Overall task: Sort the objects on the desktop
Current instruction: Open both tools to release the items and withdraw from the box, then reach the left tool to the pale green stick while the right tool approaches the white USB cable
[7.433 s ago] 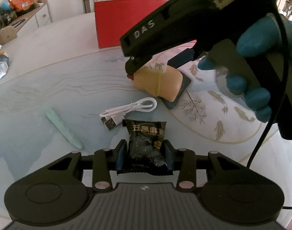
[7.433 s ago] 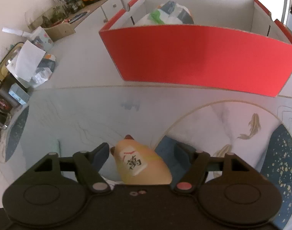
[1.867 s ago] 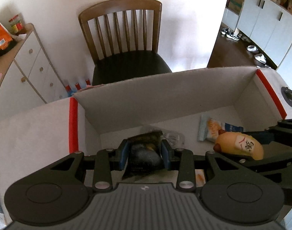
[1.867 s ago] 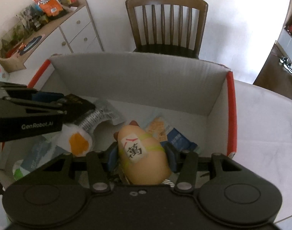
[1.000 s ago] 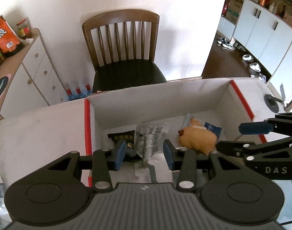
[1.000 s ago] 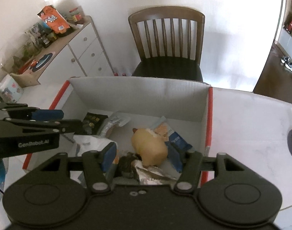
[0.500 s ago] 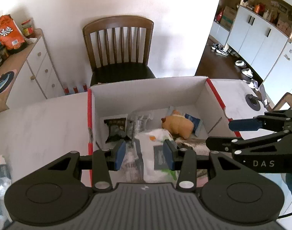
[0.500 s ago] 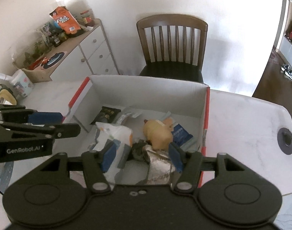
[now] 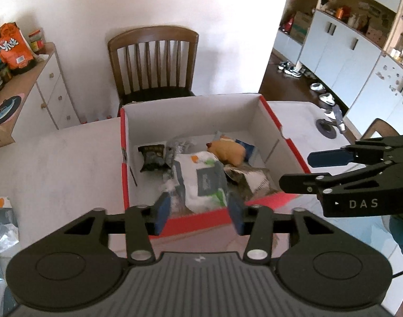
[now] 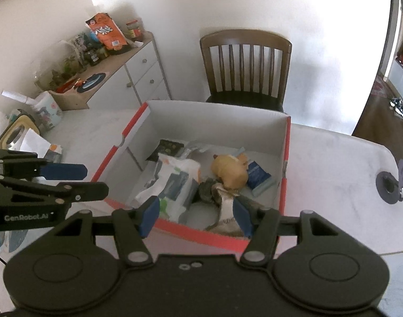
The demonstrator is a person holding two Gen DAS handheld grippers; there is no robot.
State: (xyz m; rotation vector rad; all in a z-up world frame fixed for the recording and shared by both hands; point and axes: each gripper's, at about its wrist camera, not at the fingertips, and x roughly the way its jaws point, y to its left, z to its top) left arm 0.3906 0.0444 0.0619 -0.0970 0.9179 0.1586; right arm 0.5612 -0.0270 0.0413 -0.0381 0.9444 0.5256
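Tan and soft-looking, the pig-shaped toy (image 10: 229,170) lies in the red cardboard box (image 10: 214,233) toward its far right corner, beside a black snack packet (image 9: 151,157); probably light and squashy, best pinched across its body. Left gripper (image 9: 198,212) and right gripper (image 10: 196,216) hover empty, jaws apart.

**Count: what's on and around the table**

- 1 red box (image 9: 190,224), open top, on the table.
- Inside it: 1 tan toy pig (image 9: 227,151), 1 black snack packet (image 9: 151,157), 1 white pouch (image 9: 201,182), 1 silver crumpled wrapper (image 9: 250,178), 1 blue-and-white packet (image 10: 258,174), 1 clear wrapper (image 9: 179,146). More may be buried underneath, can't tell.
- 2 grippers: left gripper (image 9: 198,212), right gripper (image 10: 194,218), both with fingers spread, nothing between them.
- 1 wooden chair (image 9: 152,62).
- 1 white sideboard (image 10: 138,79), 1 orange snack bag (image 10: 106,33) on it.
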